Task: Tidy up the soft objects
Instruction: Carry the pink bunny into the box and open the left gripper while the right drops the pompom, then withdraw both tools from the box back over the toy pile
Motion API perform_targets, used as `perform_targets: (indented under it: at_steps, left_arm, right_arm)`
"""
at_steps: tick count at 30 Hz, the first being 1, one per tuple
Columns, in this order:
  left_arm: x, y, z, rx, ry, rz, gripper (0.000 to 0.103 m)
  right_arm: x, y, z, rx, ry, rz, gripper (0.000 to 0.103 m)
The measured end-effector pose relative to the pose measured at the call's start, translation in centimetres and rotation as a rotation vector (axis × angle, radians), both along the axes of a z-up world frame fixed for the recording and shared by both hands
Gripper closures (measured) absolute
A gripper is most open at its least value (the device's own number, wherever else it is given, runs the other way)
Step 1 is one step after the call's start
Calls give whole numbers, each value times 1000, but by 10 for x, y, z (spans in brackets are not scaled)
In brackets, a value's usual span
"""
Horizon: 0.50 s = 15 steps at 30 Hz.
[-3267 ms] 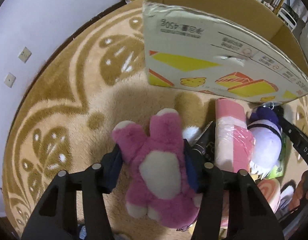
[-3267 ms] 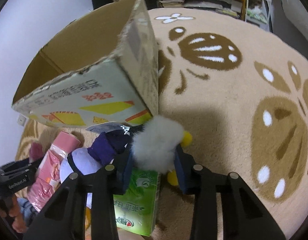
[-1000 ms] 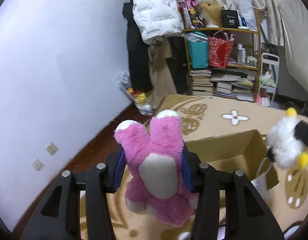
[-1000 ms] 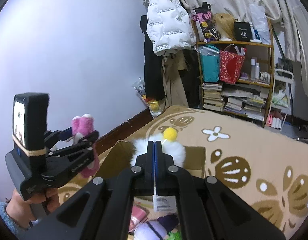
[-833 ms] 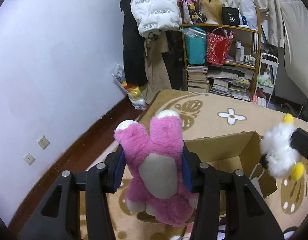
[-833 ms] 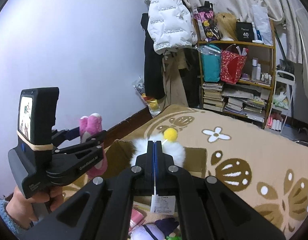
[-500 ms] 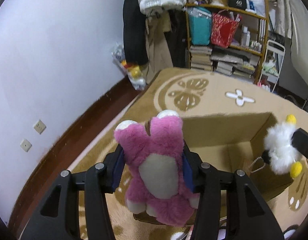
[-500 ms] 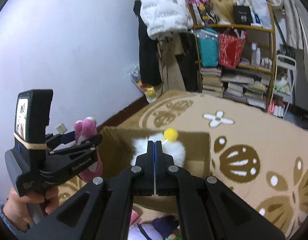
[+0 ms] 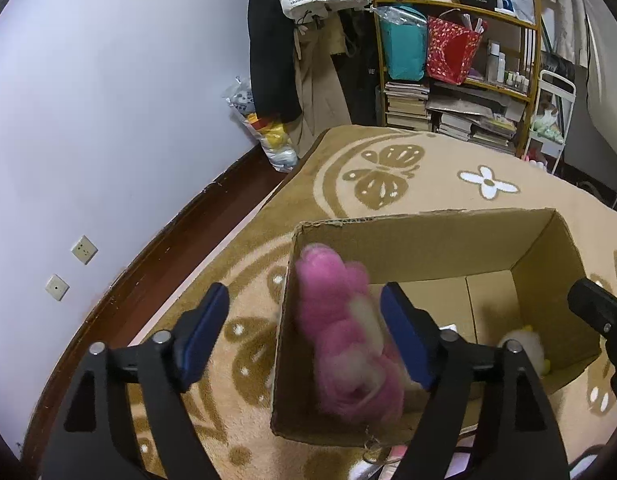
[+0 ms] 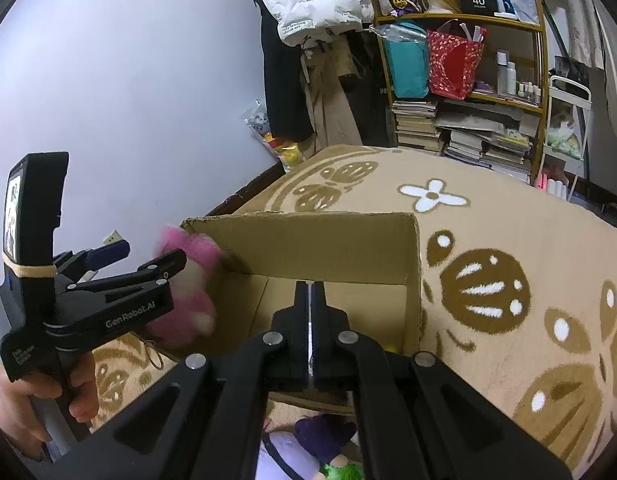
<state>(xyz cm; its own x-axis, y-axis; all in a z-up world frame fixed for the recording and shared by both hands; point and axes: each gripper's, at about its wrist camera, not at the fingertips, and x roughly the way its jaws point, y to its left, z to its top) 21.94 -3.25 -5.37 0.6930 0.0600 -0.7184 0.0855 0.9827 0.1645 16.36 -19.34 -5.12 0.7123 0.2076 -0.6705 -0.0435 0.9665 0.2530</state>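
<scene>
My left gripper (image 9: 304, 296) hangs over the left wall of the open cardboard box (image 9: 428, 216). Its jaws are opening. The pink plush bear (image 9: 344, 344) is a blur between the blue pads, free of them and dropping along the wall's inner side. A white fluffy toy with yellow bits (image 9: 522, 344) lies low in the box's right end. My right gripper (image 10: 310, 320) is shut above the box (image 10: 308, 218), with nothing seen between its pads. In the right wrist view a hand holds the left gripper (image 10: 152, 251), and the pink bear (image 10: 188, 300) is beside it.
The box stands on a tan patterned carpet (image 9: 388, 168). A purple and white plush (image 10: 324, 432) lies on the floor in front of the box. Behind are a crowded bookshelf (image 9: 448, 60), hanging coats and a plastic bag (image 9: 268, 132) by the white wall.
The left jaws have spread and the pink bear has slipped out, falling toward the box. The white toy has left the right gripper and lies in the box. Both grippers have sunk.
</scene>
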Motion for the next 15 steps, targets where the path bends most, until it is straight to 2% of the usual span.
perform_targets:
  at_steps: [3, 5, 7, 9, 13, 15]
  left_arm:
    - [-4, 5, 7, -19, -22, 14, 8]
    - [-7, 9, 11, -29, -36, 29, 5]
    - [-10, 13, 15, -32, -42, 40, 3]
    - [-14, 18, 18, -35, -52, 65, 3]
    - [-18, 27, 23, -47, -58, 84, 3]
    - [-22, 31, 27, -55, -64, 87, 1]
  right_arm:
    - [-3, -1, 2, -1, -4, -2, 92]
    - [-5, 0, 4, -8, -6, -6, 79]
    - [-7, -1, 6, -14, -7, -12, 52]
    - [-10, -1, 8, -8, -11, -11, 45]
    - [-14, -1, 11, -9, -7, -30, 20]
    - [-16, -1, 14, -12, -8, -34, 10]
